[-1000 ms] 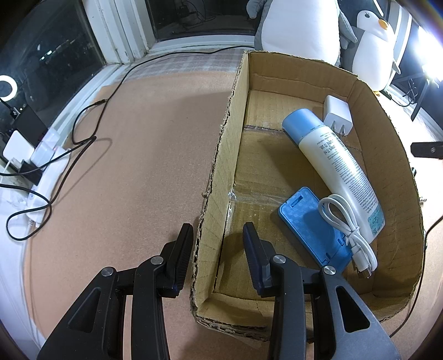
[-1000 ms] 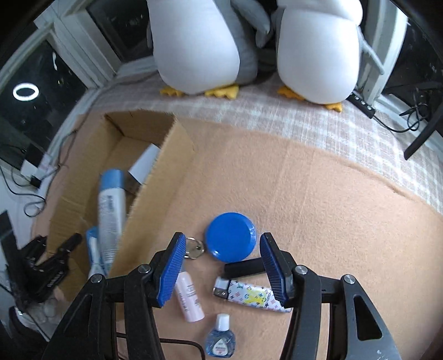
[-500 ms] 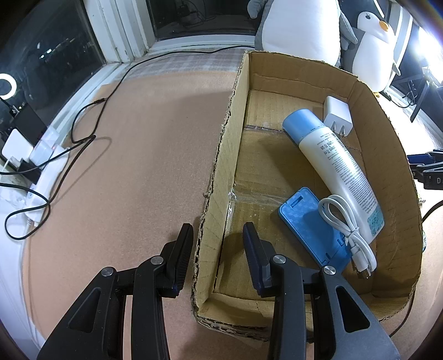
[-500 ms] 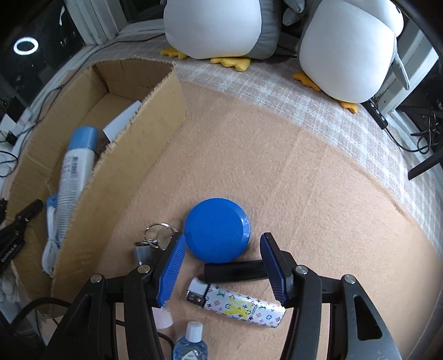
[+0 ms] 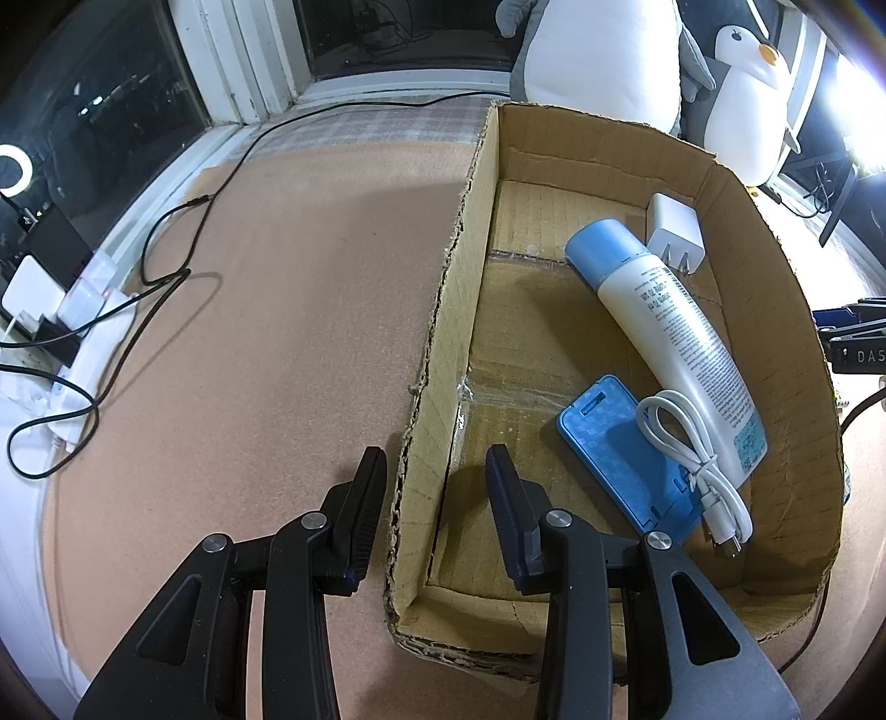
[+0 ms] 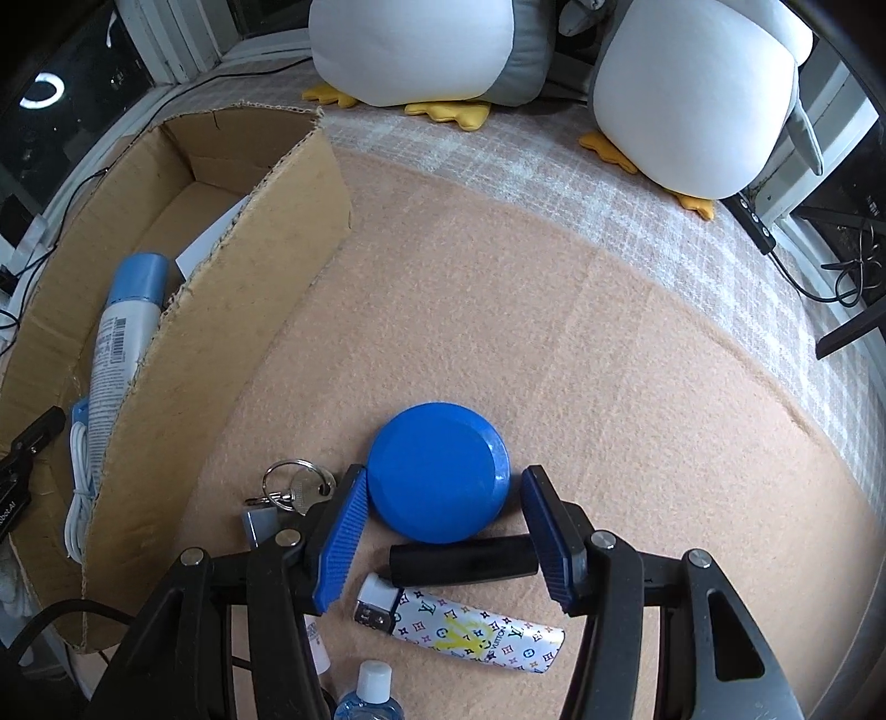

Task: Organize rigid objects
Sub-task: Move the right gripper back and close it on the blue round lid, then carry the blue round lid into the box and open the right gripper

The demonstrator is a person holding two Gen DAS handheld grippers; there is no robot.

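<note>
My left gripper point(image 5: 437, 498) straddles the near left wall of the cardboard box point(image 5: 554, 144), its jaws shut on that wall. Inside lie a white spray bottle with a blue cap point(image 5: 664, 321), a white charger point(image 5: 673, 232), a blue phone case point(image 5: 614, 443) and a coiled white cable point(image 5: 692, 454). My right gripper point(image 6: 446, 531) points down at the mat, open. A blue disc point(image 6: 437, 479) and a black cylinder point(image 6: 462, 559) lie between its fingers, untouched. The box point(image 6: 221, 332) stands to its left.
Keys on a ring point(image 6: 293, 482), a patterned lighter point(image 6: 470, 637) and a small clear bottle point(image 6: 371, 692) lie near the right gripper. Two plush penguins point(image 6: 421, 50) sit at the back. A black cable point(image 5: 166, 277) and power strip point(image 5: 55, 310) lie left of the box.
My right gripper has come down and swung over the blue disc and black cylinder, which now sit between its fingers. The left gripper and box have not moved.
</note>
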